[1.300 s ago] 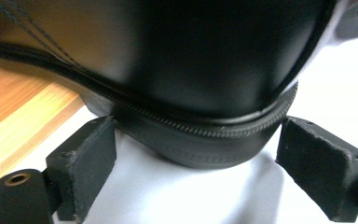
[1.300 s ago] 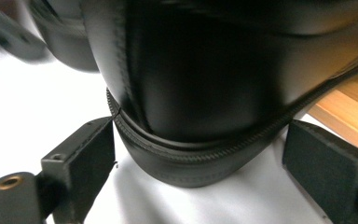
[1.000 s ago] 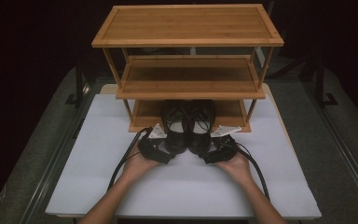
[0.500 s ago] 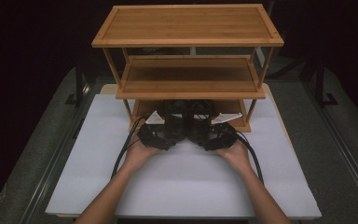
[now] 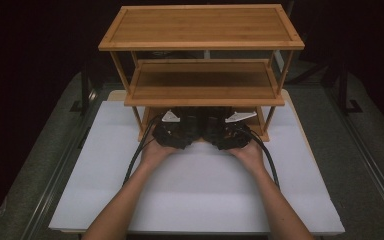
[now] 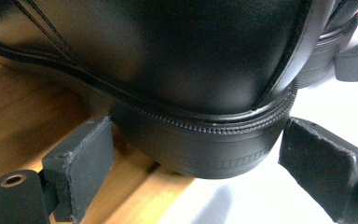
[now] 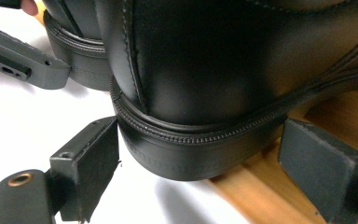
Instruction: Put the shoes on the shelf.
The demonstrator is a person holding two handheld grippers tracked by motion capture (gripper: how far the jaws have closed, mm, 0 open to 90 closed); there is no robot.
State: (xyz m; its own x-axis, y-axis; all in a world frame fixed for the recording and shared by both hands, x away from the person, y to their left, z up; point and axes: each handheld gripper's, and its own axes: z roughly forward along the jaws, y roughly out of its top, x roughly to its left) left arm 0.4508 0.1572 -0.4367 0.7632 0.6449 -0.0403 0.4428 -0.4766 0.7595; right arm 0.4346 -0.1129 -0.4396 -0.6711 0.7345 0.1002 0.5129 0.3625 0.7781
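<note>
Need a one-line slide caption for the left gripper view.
Left gripper open, pads straddling the heel of a black leather shoe that overhangs the wooden rack's bottom shelf.

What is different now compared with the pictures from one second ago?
Both hands have gone forward: the left gripper and right gripper pushed the two black shoes under the lowest shelf of the wooden rack. Each heel sits between open jaws, a gap showing at one pad or both. The rack and white board stayed in place.
</note>
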